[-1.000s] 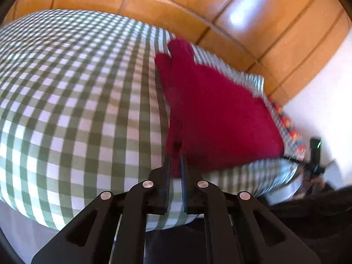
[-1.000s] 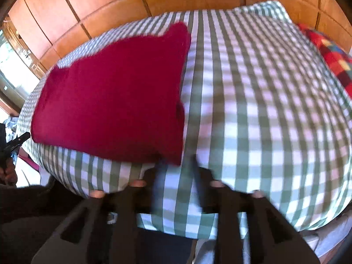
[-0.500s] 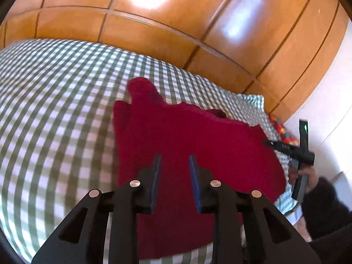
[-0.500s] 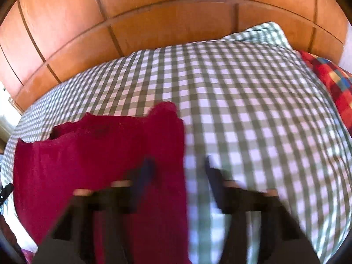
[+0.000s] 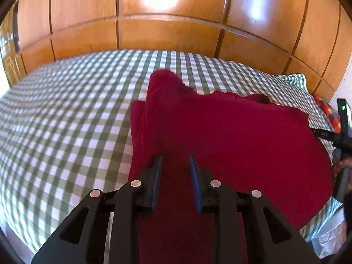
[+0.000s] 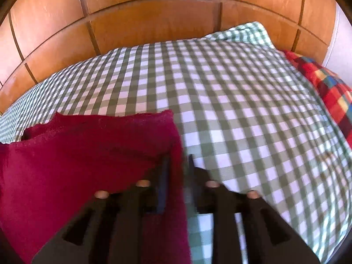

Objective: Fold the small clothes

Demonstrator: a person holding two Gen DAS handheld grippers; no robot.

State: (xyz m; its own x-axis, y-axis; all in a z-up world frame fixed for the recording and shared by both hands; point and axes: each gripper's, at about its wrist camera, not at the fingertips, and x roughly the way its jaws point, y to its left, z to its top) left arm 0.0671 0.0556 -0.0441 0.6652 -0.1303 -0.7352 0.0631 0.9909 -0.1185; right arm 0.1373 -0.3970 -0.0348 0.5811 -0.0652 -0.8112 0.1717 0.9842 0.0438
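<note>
Releasing after a fold: a second ago the left tongs (image 5: 175, 160) pinched the red garment (image 5: 231, 145) at its near edge; now they hover released above it, nothing between the pads. Right tongs (image 6: 177, 162) have just been opening, straddling the garment's right edge without clamping. Garment lies doubled on the checked bed (image 5: 72, 118), so this fold looks done; no legible writing anywhere.
</note>
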